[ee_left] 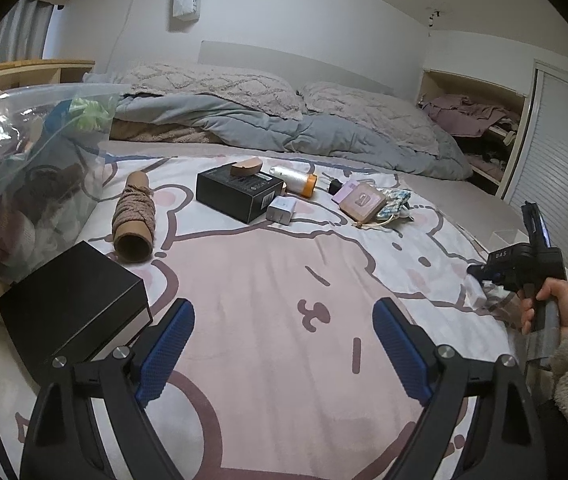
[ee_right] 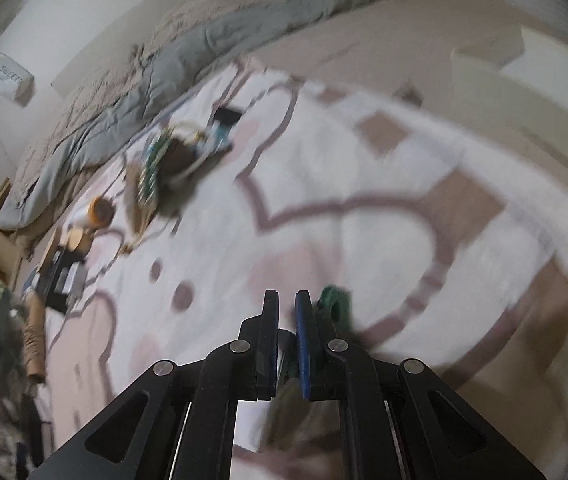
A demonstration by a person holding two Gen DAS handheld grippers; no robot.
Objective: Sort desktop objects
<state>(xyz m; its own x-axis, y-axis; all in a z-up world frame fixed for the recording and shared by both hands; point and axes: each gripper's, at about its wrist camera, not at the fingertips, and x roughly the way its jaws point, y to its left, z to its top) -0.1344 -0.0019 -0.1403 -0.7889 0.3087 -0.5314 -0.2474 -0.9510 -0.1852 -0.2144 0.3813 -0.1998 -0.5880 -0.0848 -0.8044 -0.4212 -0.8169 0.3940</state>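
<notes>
The right gripper (ee_right: 286, 300) has its fingers closed on a small green-and-clear packet (ee_right: 334, 304) over the bed blanket (ee_right: 364, 184); the thin grip may slip when swinging; the left gripper (ee_left: 282, 316) waits wide, empty, near the black box (ee_left: 72, 304).

Left wrist view low over blanket (ee_left: 268, 280), facing pillows; right wrist view steeper, tilted, blurred; both share orange-capped bottle (ee_left: 298, 179)
</notes>
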